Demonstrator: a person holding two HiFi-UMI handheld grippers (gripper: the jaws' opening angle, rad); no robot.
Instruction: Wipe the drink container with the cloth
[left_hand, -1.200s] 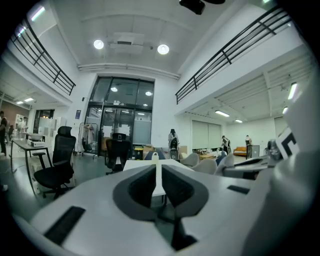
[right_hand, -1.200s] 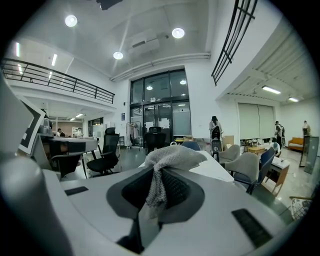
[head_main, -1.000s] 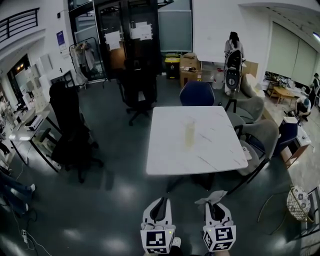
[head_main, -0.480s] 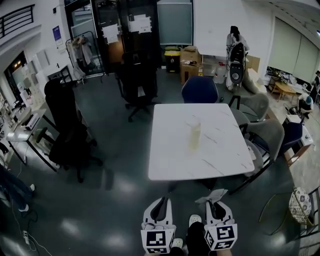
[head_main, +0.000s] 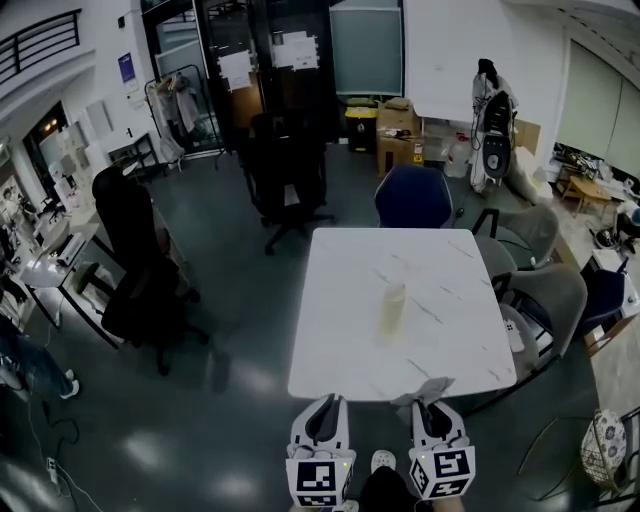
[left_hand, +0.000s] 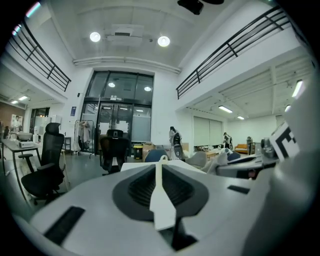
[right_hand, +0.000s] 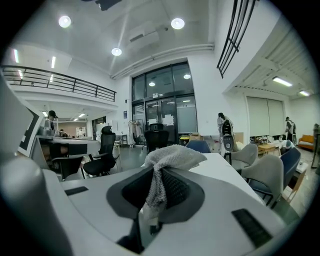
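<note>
Your left tool (left_hand: 159, 167) is fully closed. Its jaws are pressed flat together and there is nothing between them.

Your right tool (right_hand: 157, 172) is clamped on the cloth (right_hand: 175, 155). The grey knit fabric is pinched between the jaws, and the loose end is bunched up above the tips.

In the head view both tools sit low and side by side at the near edge of the white surface (head_main: 340, 320), left beside right, not touching.

The drink container (head_main: 394, 308) is a pale, tall cup. It stands upright near the middle of the surface, alone and well apart from both tools and the cloth.

A blue chair (head_main: 414, 197) is at the far edge. Grey chairs (head_main: 560, 295) line the right side. A black office chair (head_main: 290, 180) stands on the floor beyond the far left corner.
</note>
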